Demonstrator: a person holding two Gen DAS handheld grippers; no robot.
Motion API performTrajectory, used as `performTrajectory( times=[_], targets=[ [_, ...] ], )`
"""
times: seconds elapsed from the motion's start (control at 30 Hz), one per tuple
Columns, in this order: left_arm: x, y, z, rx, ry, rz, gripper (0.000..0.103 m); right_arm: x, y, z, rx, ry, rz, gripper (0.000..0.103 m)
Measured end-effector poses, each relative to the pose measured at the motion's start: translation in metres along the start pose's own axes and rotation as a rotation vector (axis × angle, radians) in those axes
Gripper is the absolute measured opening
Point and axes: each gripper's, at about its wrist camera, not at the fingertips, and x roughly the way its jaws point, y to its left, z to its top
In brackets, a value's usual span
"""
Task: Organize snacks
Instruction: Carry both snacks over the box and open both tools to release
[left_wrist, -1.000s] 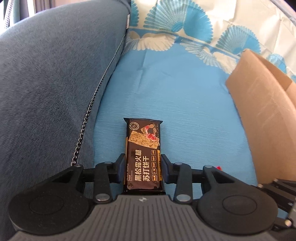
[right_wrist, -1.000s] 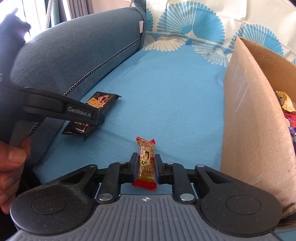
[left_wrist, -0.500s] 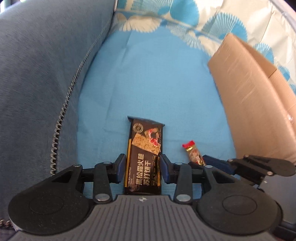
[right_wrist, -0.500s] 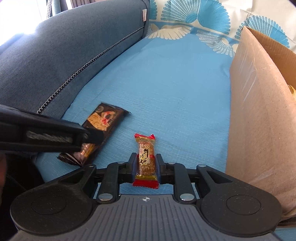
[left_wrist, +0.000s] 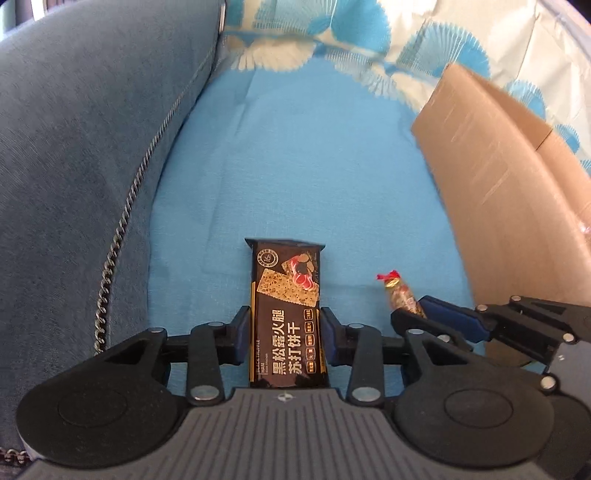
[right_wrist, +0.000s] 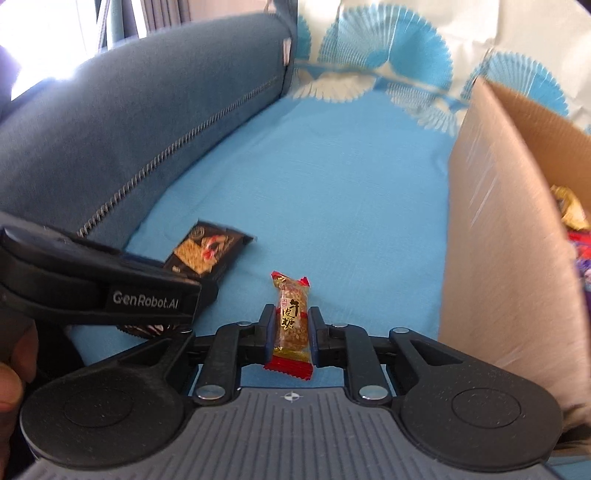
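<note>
My left gripper (left_wrist: 286, 325) is shut on a black cracker packet (left_wrist: 286, 295), held above the blue sofa seat. My right gripper (right_wrist: 291, 325) is shut on a small red-and-gold candy (right_wrist: 291, 317). The candy (left_wrist: 399, 293) and right gripper (left_wrist: 436, 317) also show at the right in the left wrist view. The cracker packet (right_wrist: 210, 254) and left gripper show at the left in the right wrist view. A cardboard box (right_wrist: 509, 236) stands to the right, with several snacks (right_wrist: 572, 210) inside.
A dark blue sofa cushion (left_wrist: 81, 147) with a zip rises on the left. The blue seat cover (left_wrist: 295, 166) stretches ahead. A patterned white and blue cover (right_wrist: 388, 44) lies at the back.
Both grippers have lifted with their snacks and the views have shifted. The right gripper now shows closer beside the left one.
</note>
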Motion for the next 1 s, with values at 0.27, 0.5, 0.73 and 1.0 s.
performTrajectory(
  times=[0.27,0.5,0.73,1.0],
  targets=[
    [-0.052,0.009,-0.014,-0.051,-0.225,-0.076,0.042,-0.043,-0.006,0.001,0.010,-0.158,-0.013,0.018],
    [-0.081,0.010,-0.023,-0.109,-0.385,-0.127,0.042,-0.090,-0.008,0.000,-0.061,-0.330,0.005,0.018],
    [-0.088,-0.002,-0.022,-0.069,-0.426,-0.089,0.042,-0.120,-0.025,-0.002,-0.082,-0.419,0.033,0.018],
    [-0.096,-0.009,-0.026,-0.127,-0.417,-0.095,0.042,-0.147,-0.059,-0.001,-0.011,-0.495,0.050,0.018]
  ],
)
